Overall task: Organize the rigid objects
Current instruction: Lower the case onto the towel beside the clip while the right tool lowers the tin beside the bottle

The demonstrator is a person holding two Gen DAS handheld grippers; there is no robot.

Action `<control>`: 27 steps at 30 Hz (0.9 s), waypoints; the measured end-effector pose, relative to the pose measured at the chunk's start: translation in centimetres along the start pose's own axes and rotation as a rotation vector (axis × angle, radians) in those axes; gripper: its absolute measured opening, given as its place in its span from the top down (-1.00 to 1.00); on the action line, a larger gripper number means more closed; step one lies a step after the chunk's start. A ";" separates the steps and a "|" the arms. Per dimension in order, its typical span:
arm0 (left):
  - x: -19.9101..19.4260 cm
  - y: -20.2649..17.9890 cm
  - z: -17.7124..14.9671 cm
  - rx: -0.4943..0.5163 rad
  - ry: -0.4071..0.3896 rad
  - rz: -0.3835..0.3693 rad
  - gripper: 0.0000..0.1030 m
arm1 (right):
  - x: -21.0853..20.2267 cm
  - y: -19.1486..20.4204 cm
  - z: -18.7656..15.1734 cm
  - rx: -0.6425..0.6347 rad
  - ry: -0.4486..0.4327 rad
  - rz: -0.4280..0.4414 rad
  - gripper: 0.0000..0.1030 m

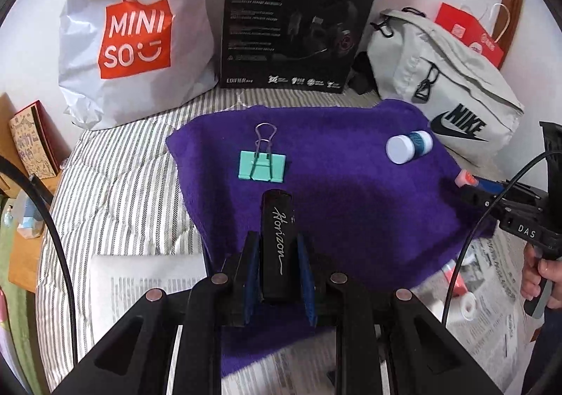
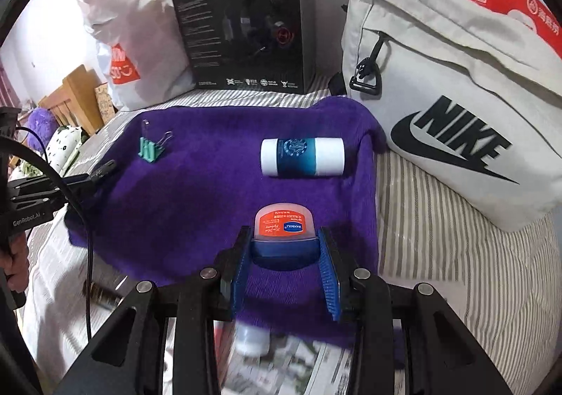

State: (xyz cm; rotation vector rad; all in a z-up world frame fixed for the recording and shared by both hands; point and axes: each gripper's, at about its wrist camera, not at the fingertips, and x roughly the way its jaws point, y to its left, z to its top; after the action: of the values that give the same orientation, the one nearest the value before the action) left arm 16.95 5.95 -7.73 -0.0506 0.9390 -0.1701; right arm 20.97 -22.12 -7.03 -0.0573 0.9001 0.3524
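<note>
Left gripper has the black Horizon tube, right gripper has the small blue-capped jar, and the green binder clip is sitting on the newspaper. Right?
Not quite. The green binder clip lies on the purple towel, not on the newspaper; the left wrist view shows it. The rest stands: the left gripper is shut on the black Horizon tube, and the right gripper is shut on the small blue-capped jar.

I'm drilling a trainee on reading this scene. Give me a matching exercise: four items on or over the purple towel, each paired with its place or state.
Items:
1. black tube
2. small jar
3. binder clip
4. blue-and-white bottle

Places or states:
A. lying on its side on the towel, untouched
B. gripped in the right tongs
C. gripped in the left tongs
D. mint green, resting free on the towel

Pairs: 1-C, 2-B, 3-D, 4-A
</note>
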 end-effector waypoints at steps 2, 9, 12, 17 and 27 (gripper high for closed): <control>0.7 0.3 0.3 -0.007 0.004 0.000 0.59 | 0.9 -0.2 0.4 0.001 0.010 -0.007 0.29; 2.3 1.0 0.9 -0.010 0.023 0.009 0.59 | 3.5 -1.0 1.4 0.001 0.042 -0.020 0.29; 2.8 1.2 1.0 -0.011 0.030 0.009 0.59 | 4.3 -1.1 2.0 0.000 0.049 -0.026 0.29; 3.6 1.3 1.2 0.000 0.047 0.022 0.59 | 5.5 -1.4 2.3 0.000 0.075 -0.038 0.29; 4.7 1.5 1.6 0.013 0.070 0.018 0.59 | 6.5 -1.0 2.4 -0.026 0.099 -0.039 0.29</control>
State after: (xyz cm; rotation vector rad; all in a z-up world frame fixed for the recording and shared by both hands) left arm 21.16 6.55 -10.72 -0.0246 1.0082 -0.1622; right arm 26.78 -20.79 -10.67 -0.1164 0.9907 0.3274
